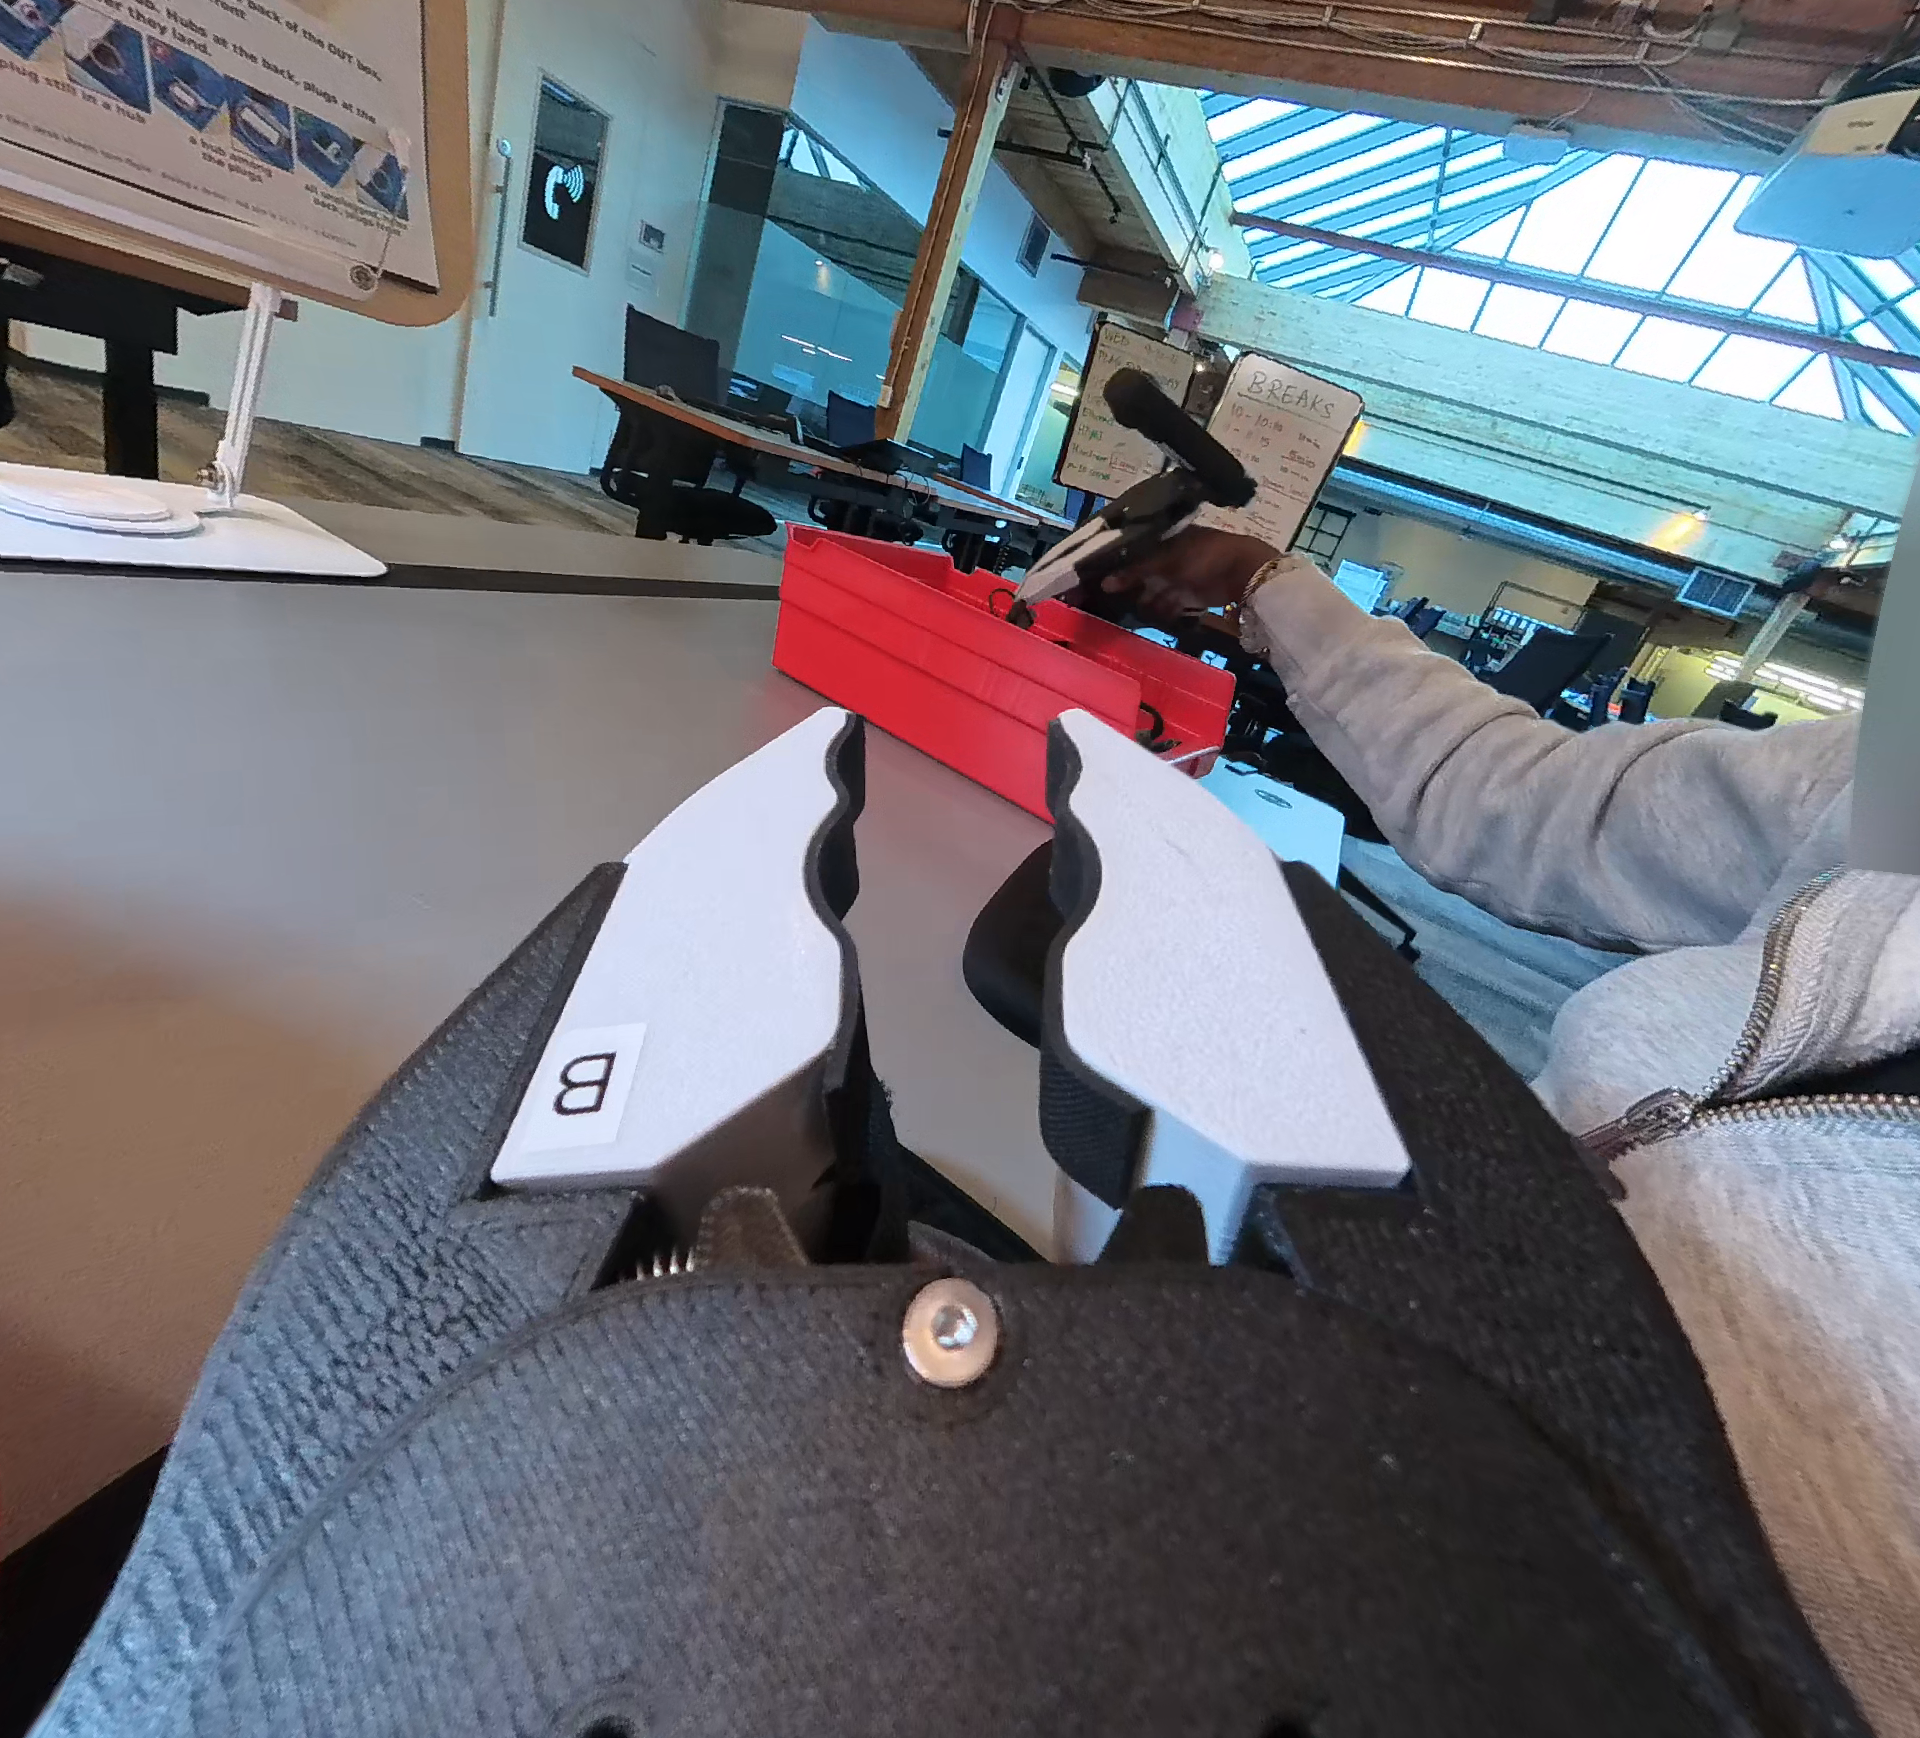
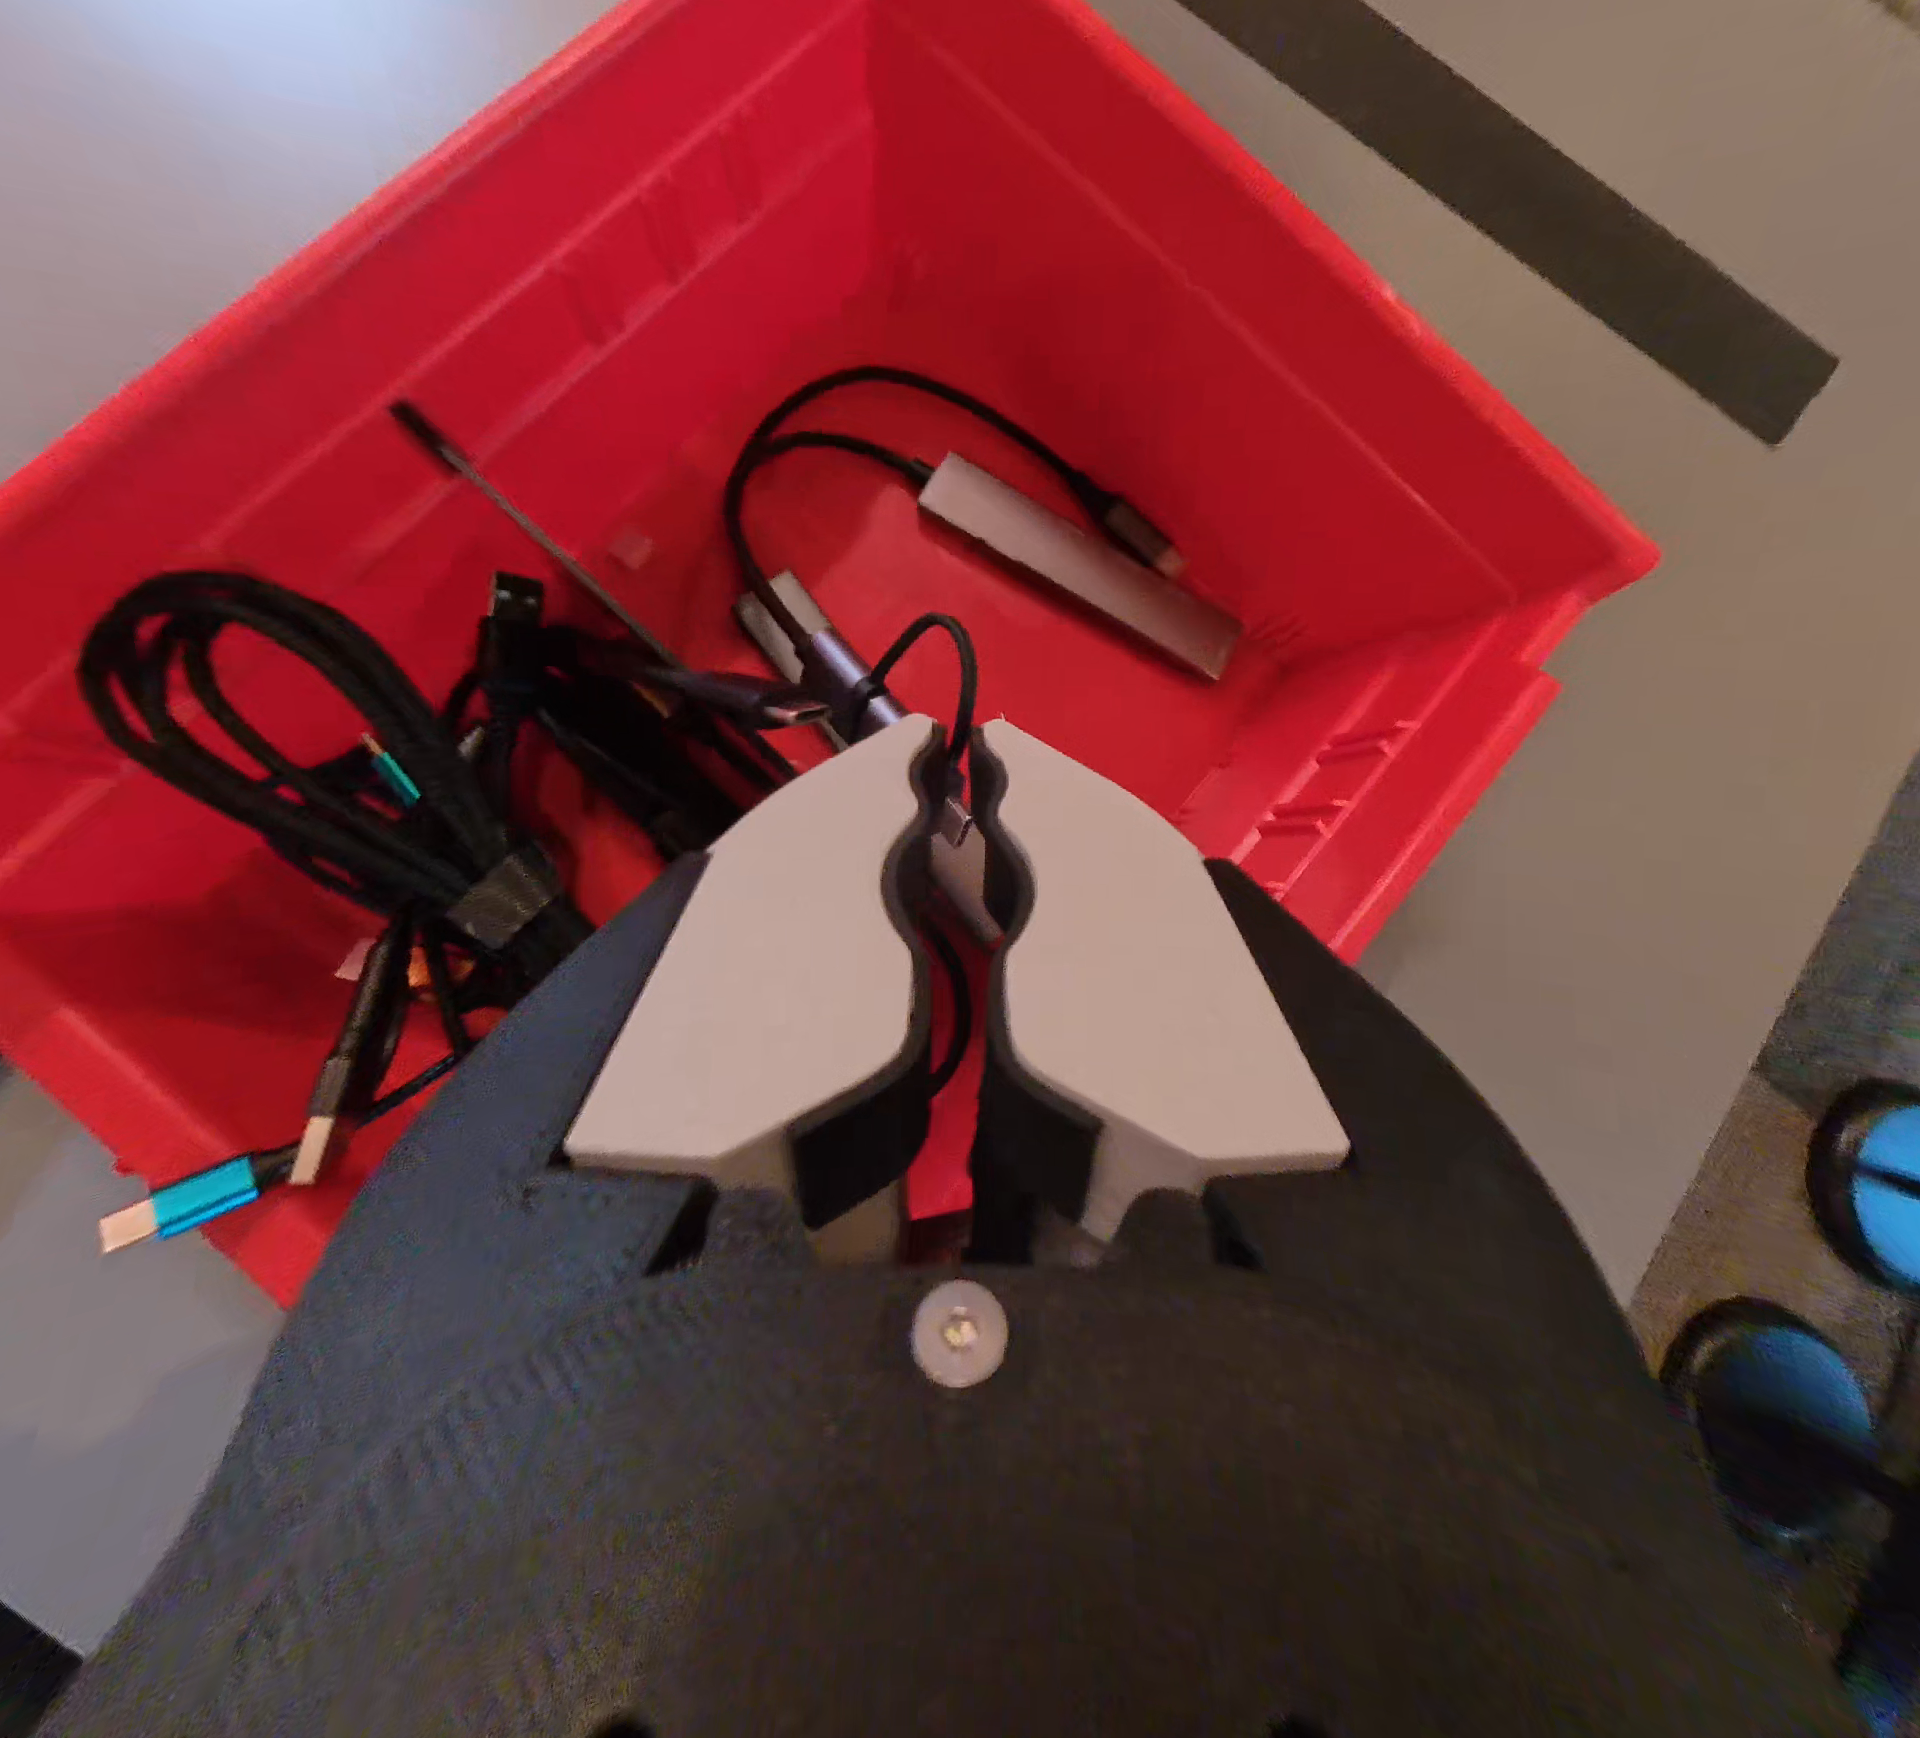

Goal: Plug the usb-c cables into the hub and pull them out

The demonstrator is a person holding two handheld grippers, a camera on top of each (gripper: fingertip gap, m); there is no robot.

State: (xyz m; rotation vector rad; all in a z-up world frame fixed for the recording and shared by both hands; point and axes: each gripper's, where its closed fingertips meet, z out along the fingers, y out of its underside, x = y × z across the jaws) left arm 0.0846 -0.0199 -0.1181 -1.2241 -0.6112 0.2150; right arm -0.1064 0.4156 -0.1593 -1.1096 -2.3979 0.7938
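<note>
In the left wrist view, the left gripper (image 1: 951, 763) lay low over the grey bench (image 1: 364, 753), released and empty, while the right gripper (image 1: 1023, 599) dipped into the red bin (image 1: 935, 649) well ahead. In the right wrist view, the right gripper (image 2: 961, 738) was clenched on a grey metal USB-C plug (image 2: 961, 857), whose black braided lead (image 2: 951, 660) looped up out of the fingertips toward a hub (image 2: 800, 628) just beyond them. A second slim grey hub (image 2: 1091, 566) lay flat on the bin floor, a tangle of black cables (image 2: 312, 753) to its left. The lift would likely go best slow and straight up, so the short lead did not snag the tangle, with the left gripper ready to steady the hub.
</note>
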